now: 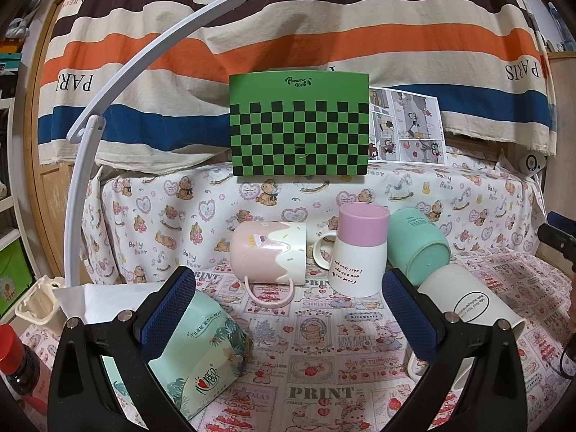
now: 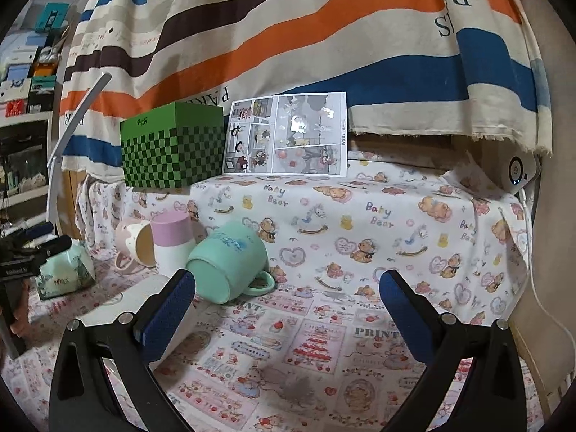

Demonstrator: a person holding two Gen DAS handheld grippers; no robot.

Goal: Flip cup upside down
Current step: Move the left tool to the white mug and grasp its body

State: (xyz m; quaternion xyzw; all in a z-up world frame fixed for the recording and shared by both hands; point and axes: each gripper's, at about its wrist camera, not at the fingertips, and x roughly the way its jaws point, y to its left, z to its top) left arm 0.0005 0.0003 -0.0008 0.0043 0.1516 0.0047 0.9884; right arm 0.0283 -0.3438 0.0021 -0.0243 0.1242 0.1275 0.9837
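- Four cups crowd together on the printed cloth (image 1: 316, 327). The pink-topped cup (image 1: 356, 248) already stands mouth down; the drip-glaze mug (image 1: 268, 255) lies on its side left of it, handle toward the viewer.
- The mint mug (image 2: 230, 262) lies tipped behind and to the right, base facing out, and a white cup (image 1: 471, 302) lies on its side nearest the right edge.
- The left gripper (image 1: 288, 309) hangs spread wide in front of the cups, nothing between its blue pads.
- The right gripper (image 2: 288, 309) is likewise splayed and empty, the mint mug just beyond its left finger.
- A tissue pack (image 1: 201, 349) sits beside the left gripper's left finger.
- Behind, a green checked box (image 1: 300, 126) and a comic sheet (image 2: 288, 133) stand on a raised ledge against a striped drape (image 1: 288, 28).
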